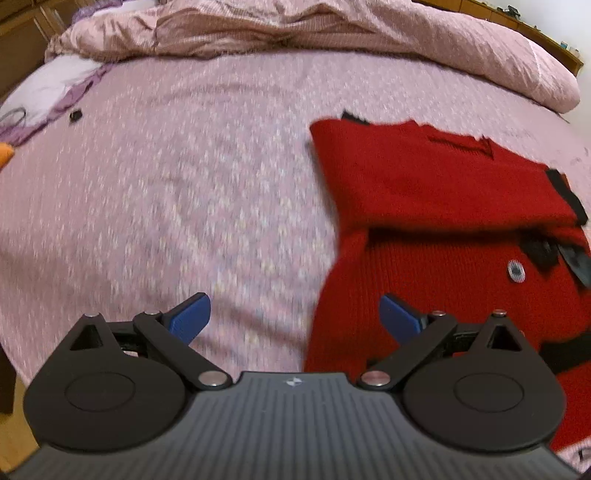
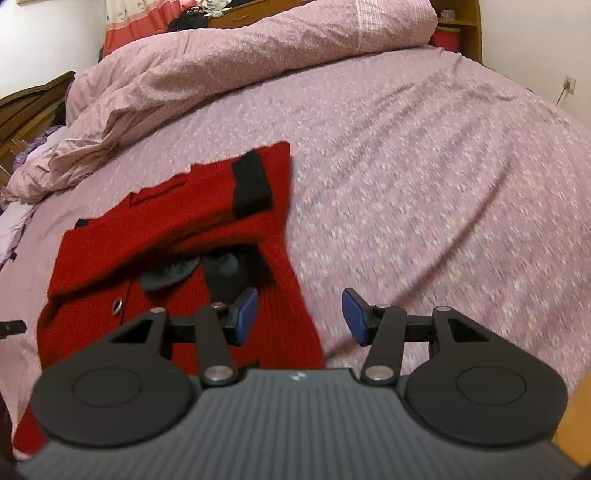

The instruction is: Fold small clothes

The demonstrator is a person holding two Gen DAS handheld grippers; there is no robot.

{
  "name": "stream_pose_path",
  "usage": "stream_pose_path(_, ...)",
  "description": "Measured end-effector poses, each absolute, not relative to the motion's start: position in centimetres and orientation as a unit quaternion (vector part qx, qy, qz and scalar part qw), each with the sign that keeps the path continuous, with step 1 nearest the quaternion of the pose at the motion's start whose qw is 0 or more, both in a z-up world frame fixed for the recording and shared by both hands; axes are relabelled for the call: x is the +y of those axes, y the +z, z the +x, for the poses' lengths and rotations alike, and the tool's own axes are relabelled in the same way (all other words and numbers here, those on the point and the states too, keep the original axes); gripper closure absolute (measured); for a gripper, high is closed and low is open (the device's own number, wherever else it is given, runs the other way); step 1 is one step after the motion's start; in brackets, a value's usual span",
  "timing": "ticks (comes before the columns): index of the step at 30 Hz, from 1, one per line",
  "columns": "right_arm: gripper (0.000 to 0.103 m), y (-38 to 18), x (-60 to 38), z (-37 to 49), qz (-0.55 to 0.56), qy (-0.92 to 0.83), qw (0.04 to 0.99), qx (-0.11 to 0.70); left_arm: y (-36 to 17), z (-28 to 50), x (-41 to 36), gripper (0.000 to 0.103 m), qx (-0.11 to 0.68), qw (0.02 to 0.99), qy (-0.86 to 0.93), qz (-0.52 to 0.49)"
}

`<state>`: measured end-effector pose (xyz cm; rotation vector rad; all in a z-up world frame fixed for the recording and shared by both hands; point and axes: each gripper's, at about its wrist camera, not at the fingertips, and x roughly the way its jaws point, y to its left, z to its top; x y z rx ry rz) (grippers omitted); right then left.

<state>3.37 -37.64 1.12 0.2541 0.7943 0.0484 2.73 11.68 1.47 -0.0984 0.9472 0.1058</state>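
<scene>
A small red knit cardigan (image 1: 424, 192) with black trim and a round button lies partly folded on the pink bed sheet (image 1: 166, 184). It also shows in the right wrist view (image 2: 166, 240), with a black-cuffed sleeve folded across it. My left gripper (image 1: 295, 317) is open and empty, hovering over the cardigan's left edge. My right gripper (image 2: 300, 314) is open and empty, above the cardigan's right lower edge.
A rumpled pink duvet (image 1: 295, 33) is piled along the far side of the bed; it also shows in the right wrist view (image 2: 221, 66). A small black object (image 1: 75, 115) lies on the sheet at far left. Wooden furniture (image 2: 22, 107) stands beyond the bed.
</scene>
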Motion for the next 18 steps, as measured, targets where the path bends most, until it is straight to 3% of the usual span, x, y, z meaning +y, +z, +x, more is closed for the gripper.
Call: stream_pose_path(18,0.05,-2.3,-39.2,-3.5,0.157,0.052,0.879,0.448,-2.0,-4.0,10.8,0.004,0.513,0.856,0.01,-0.072)
